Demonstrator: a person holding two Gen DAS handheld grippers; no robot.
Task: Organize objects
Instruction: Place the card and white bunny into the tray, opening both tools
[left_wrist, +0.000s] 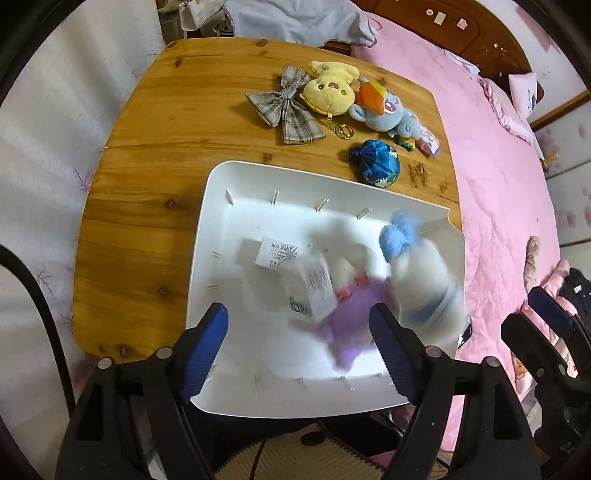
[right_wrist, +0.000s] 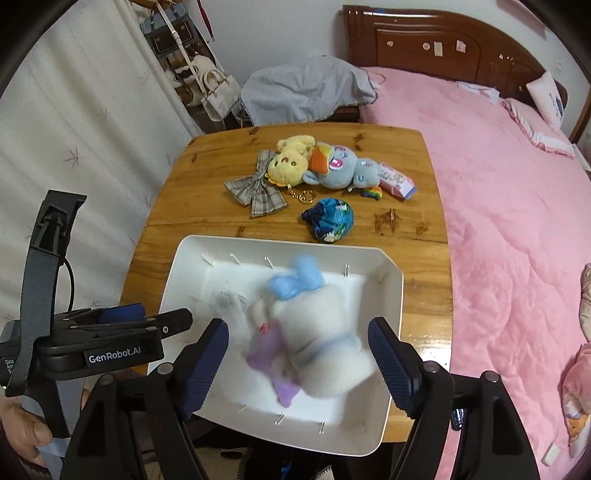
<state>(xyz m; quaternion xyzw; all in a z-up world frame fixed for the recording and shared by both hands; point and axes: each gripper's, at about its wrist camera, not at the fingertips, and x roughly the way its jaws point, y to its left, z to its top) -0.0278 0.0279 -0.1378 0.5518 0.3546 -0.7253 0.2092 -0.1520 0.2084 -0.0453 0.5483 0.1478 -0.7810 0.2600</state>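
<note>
– So, left wrist view first – where's the toy?
– White plush (left_wrist: 424, 280), blurred, lies in the white tray (left_wrist: 221, 229) ahead and right of the left hand-held gripper (left_wrist: 299, 325), whose jaws gape, holding nothing. Its printed tag (left_wrist: 280, 254) is unreadable.
– And the right wrist view?
– Plush (right_wrist: 325, 332) sits between the right hand-held gripper (right_wrist: 297, 339) pads, untouched – long axis running away from it. The left unit reads "GenRobot.AI" (right_wrist: 114, 357).
</note>
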